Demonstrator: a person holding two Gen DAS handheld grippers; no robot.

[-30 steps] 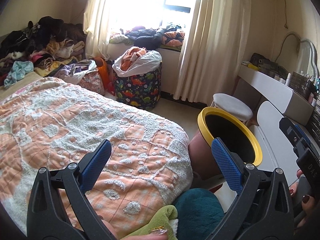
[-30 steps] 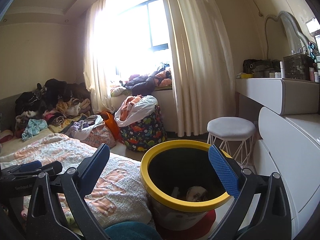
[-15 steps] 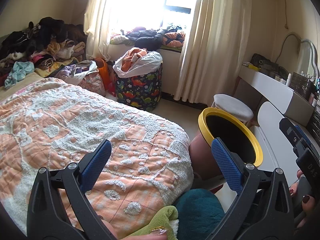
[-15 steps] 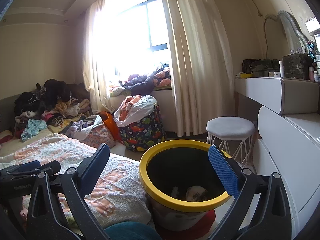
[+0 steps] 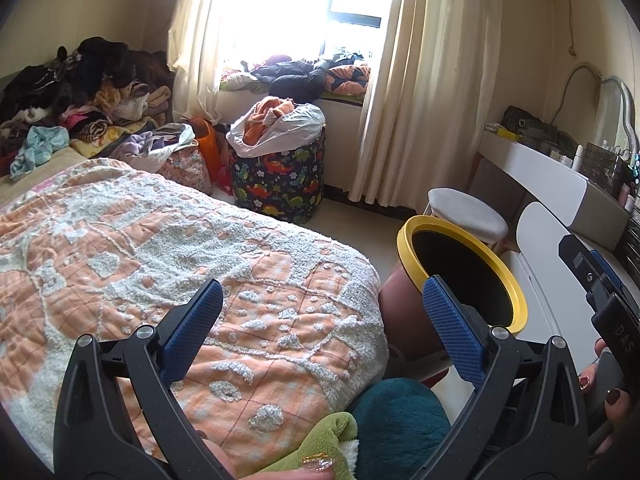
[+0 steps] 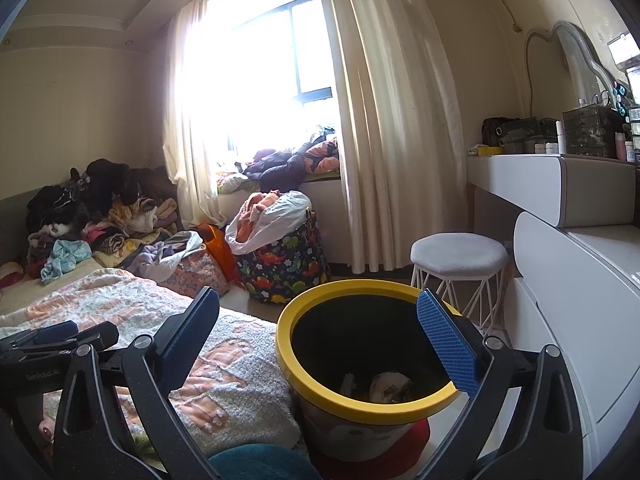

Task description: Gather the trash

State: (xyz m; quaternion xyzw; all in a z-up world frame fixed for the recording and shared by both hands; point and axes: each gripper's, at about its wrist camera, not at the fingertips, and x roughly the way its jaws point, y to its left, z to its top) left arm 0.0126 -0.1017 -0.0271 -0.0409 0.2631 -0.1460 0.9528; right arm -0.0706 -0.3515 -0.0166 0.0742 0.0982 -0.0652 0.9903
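Yellow-rimmed bin (image 6: 362,364) — just ahead of the gaping right tongs (image 6: 320,340).

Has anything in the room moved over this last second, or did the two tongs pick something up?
Almost nothing changed. The left tongs drifted very slightly, so the bed and clothes pile sit a touch differently in its view. Nothing was grasped or released. Both the left and right tongs stay open and empty, and the yellow-rimmed bin stands in the same spot beside the bed, trash still at its bottom.
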